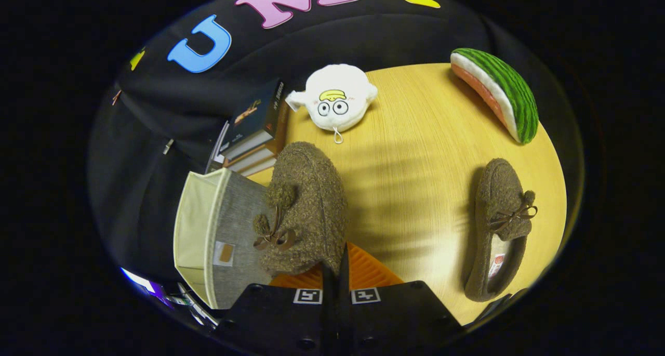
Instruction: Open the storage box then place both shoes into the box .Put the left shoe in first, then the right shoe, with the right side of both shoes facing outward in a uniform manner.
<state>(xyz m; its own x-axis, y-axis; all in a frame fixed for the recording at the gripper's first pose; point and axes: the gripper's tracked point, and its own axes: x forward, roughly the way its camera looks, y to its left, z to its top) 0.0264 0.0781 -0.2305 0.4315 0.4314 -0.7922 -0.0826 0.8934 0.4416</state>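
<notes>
The hand-held gripper, apparently pinching one shoe, carries it toward the opened storage box at nine o'clock; the other shoe waits on the desk at three o'clock.

Light falls brightly on the pale yellow wood-grain counter, with a soft glare patch near the orange ribbed fingers of the gripper, whose jaws stand closed on the heel of the fuzzy brown slipper with a bow. Banded grey shadows stripe the counter between that slipper and the second fuzzy brown slipper to the right. The black cloth wall stays dim. Fisheye distortion bends the grey fabric storage box with cream lining and the green-rinded plush watermelon slice. Focus is sharp centrally, softening at the rim.
</notes>
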